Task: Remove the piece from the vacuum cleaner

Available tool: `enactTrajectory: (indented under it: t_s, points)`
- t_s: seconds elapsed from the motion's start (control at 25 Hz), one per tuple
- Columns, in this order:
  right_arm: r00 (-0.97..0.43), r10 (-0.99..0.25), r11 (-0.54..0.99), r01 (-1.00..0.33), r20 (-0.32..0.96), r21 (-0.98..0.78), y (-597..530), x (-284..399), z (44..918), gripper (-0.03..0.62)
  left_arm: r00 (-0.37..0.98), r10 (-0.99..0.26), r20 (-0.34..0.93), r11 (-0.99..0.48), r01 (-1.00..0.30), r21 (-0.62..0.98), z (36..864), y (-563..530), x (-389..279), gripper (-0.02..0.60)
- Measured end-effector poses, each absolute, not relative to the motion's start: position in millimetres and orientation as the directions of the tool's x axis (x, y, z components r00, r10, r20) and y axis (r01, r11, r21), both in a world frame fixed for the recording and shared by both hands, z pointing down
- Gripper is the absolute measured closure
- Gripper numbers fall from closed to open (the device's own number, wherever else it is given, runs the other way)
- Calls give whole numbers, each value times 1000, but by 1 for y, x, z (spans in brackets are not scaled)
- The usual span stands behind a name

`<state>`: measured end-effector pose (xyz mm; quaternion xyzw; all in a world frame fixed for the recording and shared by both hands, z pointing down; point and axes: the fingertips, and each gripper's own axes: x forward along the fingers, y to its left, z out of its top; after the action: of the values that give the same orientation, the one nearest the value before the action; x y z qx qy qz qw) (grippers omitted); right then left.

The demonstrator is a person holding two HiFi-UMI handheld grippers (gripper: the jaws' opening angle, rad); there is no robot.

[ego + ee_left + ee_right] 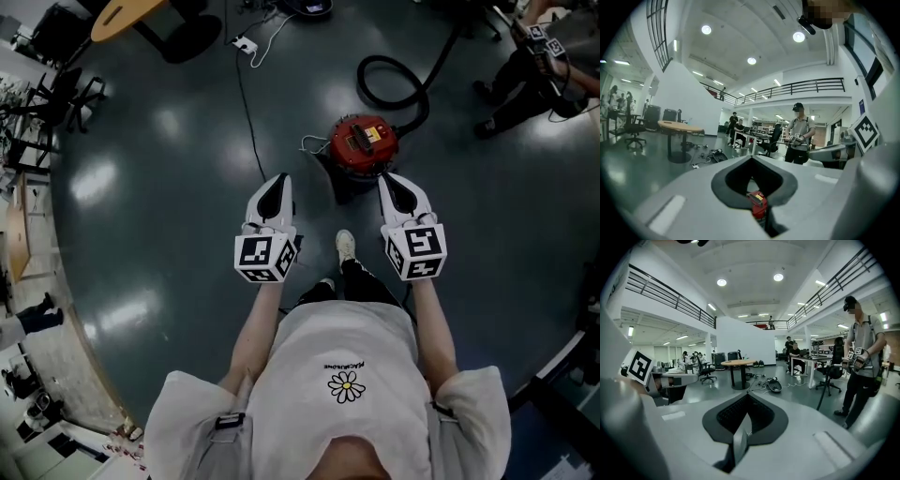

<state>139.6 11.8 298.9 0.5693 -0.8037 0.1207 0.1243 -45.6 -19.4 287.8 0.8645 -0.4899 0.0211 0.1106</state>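
Note:
A red canister vacuum cleaner [365, 142] stands on the dark floor just ahead of my feet, and its black hose [405, 90] loops away behind it. Both grippers hover in the air, holding nothing. My left gripper [277, 181] is to the left of the vacuum and short of it, with its jaws closed together. My right gripper [393, 180] hangs close above the vacuum's near right side, also shut. In the left gripper view a slice of the red vacuum [758, 204] shows through the gap under the closed left gripper [751, 159]. The right gripper [747, 397] points across the hall.
A thin power cable [247, 117] runs from the vacuum to a socket strip at the back. A round wooden table [127, 13] and an office chair [71, 94] stand far left. Another person [530, 70] with grippers stands at the upper right. My white shoe [345, 246] is below the vacuum.

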Motion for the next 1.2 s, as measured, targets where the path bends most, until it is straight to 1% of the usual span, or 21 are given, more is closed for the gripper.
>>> enactTrajectory:
  t_s: [0.16,0.28,0.44,0.68,0.76,0.88,1.0,1.04,1.12,1.2]
  points:
    - [-362,-865,362,-930,347,-65,-26,137,290,572,493,-856,157,-467,-866,176,282,-53,-42,581]
    - [-376,-847,389,-920,375,-43,-53,129,297,572,491,-858,153,-462,-867,188,287,-81,-41,581]
    - [-382,-810,432,-902,446,13,-79,125,330,572,472,-862,186,-428,-874,231,335,-104,-40,581]
    - [-367,-733,447,-894,572,-1,-146,120,456,572,481,-830,282,-408,-869,280,442,-150,-39,581]
    - [-371,-693,464,-886,618,-12,-164,119,508,572,520,-794,315,-428,-846,318,485,-160,-33,581]
    - [-356,-614,514,-858,705,14,-178,118,584,572,606,-717,346,-457,-782,423,554,-167,-19,581]
    - [-332,-544,568,-822,771,47,-186,112,641,571,618,-678,398,-464,-780,419,607,-169,-14,581]
    - [-327,-523,578,-815,787,46,-188,111,656,571,612,-667,426,-459,-787,413,623,-169,-12,572]
    - [-316,-481,594,-803,818,39,-192,112,686,571,596,-642,483,-431,-801,415,657,-168,-6,525]
    - [-295,-434,615,-787,851,40,-192,114,714,571,579,-616,534,-398,-814,424,687,-164,-1,494]
